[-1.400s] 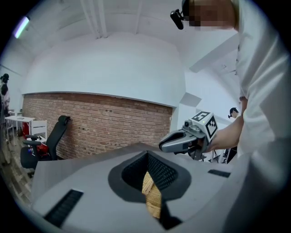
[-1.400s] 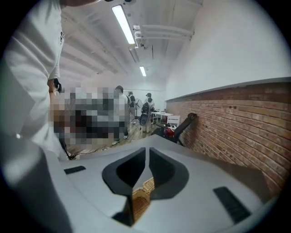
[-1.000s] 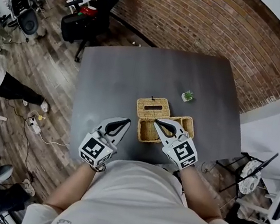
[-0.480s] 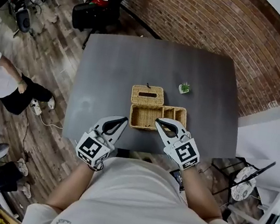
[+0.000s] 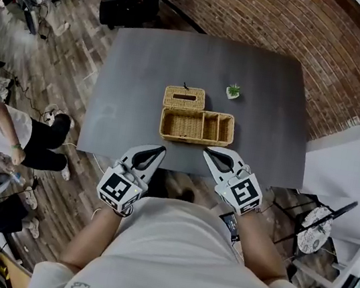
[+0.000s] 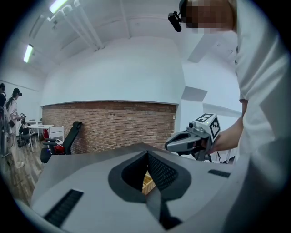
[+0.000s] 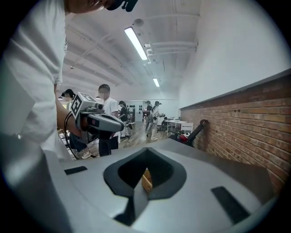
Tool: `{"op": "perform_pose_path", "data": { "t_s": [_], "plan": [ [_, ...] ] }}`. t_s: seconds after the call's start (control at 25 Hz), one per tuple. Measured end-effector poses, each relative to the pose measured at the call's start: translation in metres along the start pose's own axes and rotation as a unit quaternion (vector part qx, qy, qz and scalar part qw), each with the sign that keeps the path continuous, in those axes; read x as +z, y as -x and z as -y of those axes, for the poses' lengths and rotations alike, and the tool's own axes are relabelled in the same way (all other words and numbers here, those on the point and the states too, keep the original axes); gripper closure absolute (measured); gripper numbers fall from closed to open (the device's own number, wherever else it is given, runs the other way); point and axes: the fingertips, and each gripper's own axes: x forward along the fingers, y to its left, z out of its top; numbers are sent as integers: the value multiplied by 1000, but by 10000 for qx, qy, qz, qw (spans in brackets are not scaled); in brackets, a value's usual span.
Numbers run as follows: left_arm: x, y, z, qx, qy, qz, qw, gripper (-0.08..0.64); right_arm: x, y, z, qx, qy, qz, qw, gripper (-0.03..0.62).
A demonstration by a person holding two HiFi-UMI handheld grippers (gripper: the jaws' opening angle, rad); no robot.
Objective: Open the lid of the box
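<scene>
The wicker box stands on the dark grey table with its lid swung back and lying flat behind its left half. Inside, a larger left compartment and a smaller right one show. Both grippers hang short of the table's near edge, apart from the box. My left gripper is shut and holds nothing; my right gripper is likewise shut and holds nothing. In the left gripper view, the shut jaws leave a sliver of wicker visible, and the right gripper floats beyond. The right gripper view shows its jaws shut.
A tiny potted plant sits on the table behind the box's right end. A brick wall runs behind the table. A black chair stands at the far left corner; people stand on the wooden floor at left.
Both grippers have drawn back from the box toward the person. The right gripper, earlier over the box's front rim, now hangs off the table's near edge. The box stays open.
</scene>
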Motion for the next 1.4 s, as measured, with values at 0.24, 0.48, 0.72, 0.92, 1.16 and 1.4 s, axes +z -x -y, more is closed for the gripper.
{"op": "perform_pose_path", "data": {
  "t_s": [0.24, 0.48, 0.72, 0.92, 1.16, 1.4],
  "plan": [
    [-3, 20, 25, 77, -42, 4, 10000, 549, -4, 24, -15, -43, 19, 75, 10000, 586],
    [5, 34, 31, 3, -238, 93, 9997, 549, 2, 32, -38, 20, 136, 27, 9999, 586],
    [4, 53, 25, -220, -276, 172, 9992, 549, 10, 26, -61, -113, 241, -75, 9996, 588],
    [7, 78, 14, -350, -317, 233, 9986, 549, 21, 15, -86, -285, 239, -89, 9993, 588],
    [2, 117, -3, -377, -334, 270, 9984, 549, 35, -4, -125, -305, 420, -66, 9986, 586],
    [-6, 158, -15, -344, -319, 357, 9983, 549, 49, -16, -160, -387, 597, 44, 9975, 586]
  ]
}}
